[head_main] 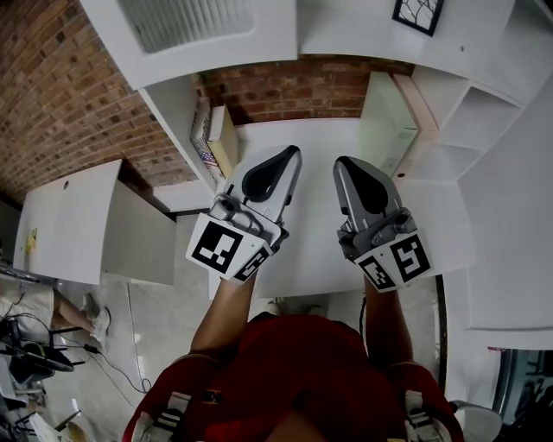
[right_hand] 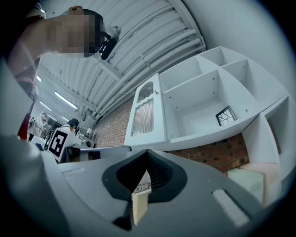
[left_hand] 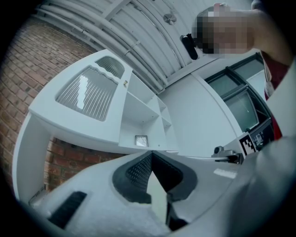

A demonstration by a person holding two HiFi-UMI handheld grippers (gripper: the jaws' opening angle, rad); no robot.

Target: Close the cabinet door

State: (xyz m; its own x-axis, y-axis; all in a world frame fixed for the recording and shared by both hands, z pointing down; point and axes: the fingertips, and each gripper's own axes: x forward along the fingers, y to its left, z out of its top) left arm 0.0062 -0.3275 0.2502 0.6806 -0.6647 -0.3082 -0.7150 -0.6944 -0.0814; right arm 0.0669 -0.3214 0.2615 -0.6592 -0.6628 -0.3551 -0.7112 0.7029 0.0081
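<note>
A white upper cabinet door [head_main: 186,26] with a ribbed glass pane stands swung out, left of the open shelves [head_main: 449,112]. It also shows in the left gripper view [left_hand: 88,90] and in the right gripper view [right_hand: 145,113], with a small knob near its edge. Both grippers hover side by side over the white counter [head_main: 311,250], below the cabinet and apart from the door. My left gripper [head_main: 292,153] [left_hand: 150,154] is shut with nothing in it. My right gripper [head_main: 343,162] [right_hand: 147,152] has its tips together and holds nothing.
A framed picture [head_main: 418,15] [right_hand: 226,115] stands in an open shelf. Books or boxes [head_main: 216,138] lean at the counter's back left, and a cream box [head_main: 389,121] stands at the back right. A white panel with a knob [head_main: 69,220] lies left. The brick wall [head_main: 52,95] is behind.
</note>
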